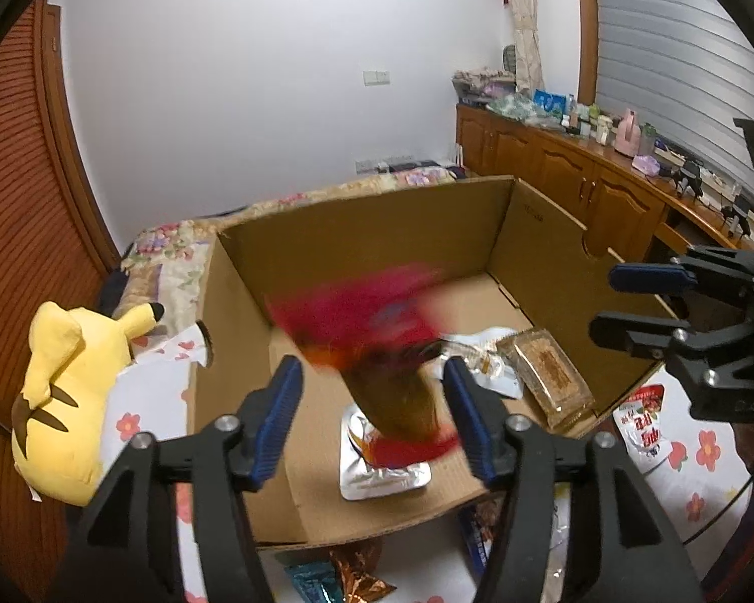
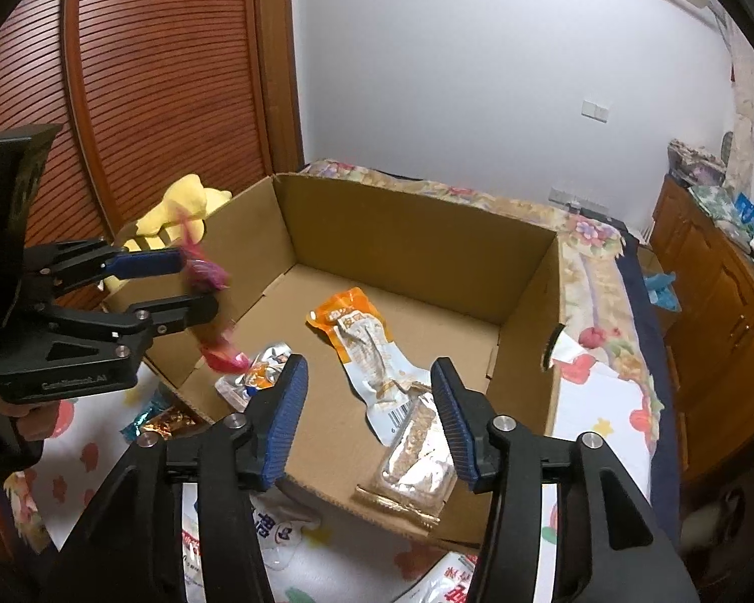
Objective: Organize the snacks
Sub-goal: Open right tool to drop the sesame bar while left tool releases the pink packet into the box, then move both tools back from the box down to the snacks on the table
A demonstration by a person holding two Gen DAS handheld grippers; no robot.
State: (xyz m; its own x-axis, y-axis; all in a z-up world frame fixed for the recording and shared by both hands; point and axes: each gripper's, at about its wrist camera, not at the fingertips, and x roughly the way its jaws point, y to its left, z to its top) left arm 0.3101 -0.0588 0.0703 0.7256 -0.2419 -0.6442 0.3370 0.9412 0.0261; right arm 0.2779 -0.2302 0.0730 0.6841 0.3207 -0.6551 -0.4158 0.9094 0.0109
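An open cardboard box stands on the flowered bed. A red snack packet, blurred by motion, hangs free between the open fingers of my left gripper, over the box's near corner. In the box lie a silver pouch, an orange-and-white packet and a clear-wrapped brown bar. My right gripper is open and empty above the box's front edge.
A yellow plush toy lies left of the box. Loose snack packets lie on the sheet outside the box: red-and-white ones and foil ones. A wooden cabinet stands at right.
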